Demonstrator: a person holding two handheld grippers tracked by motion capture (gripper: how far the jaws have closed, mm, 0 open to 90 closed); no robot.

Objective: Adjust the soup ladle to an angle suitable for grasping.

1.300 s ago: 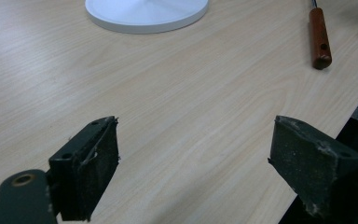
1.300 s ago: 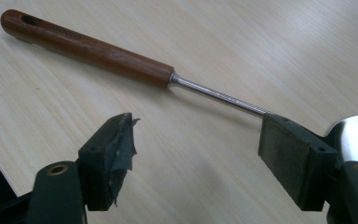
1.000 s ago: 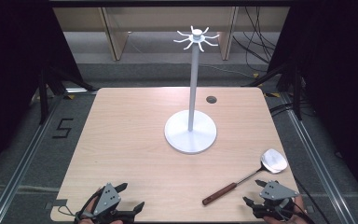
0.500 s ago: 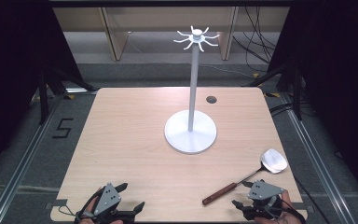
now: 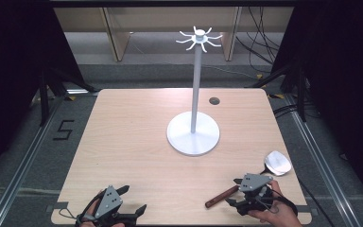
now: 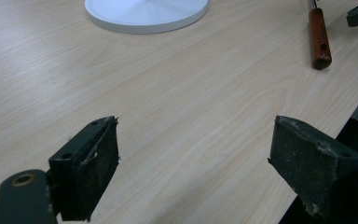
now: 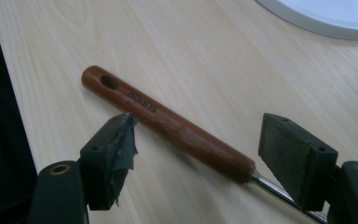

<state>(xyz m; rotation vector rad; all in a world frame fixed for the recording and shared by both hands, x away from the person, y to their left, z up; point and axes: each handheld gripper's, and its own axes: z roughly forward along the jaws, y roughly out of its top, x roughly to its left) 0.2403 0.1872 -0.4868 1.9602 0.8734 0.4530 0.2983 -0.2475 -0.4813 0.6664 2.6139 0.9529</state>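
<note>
Spatula [image 7: 168,128] lies flat at the table's [image 5: 137,142] near right edge, its wooden handle between the wide-open jaws of the right gripper [image 7: 196,156]. Rigid and probably light, head-heavy — grip mid-handle, where the smooth wood may slip. Left gripper [image 6: 193,175] hovers open over bare tabletop, and the white stand [image 5: 193,137] sits mid-table beyond.
</note>
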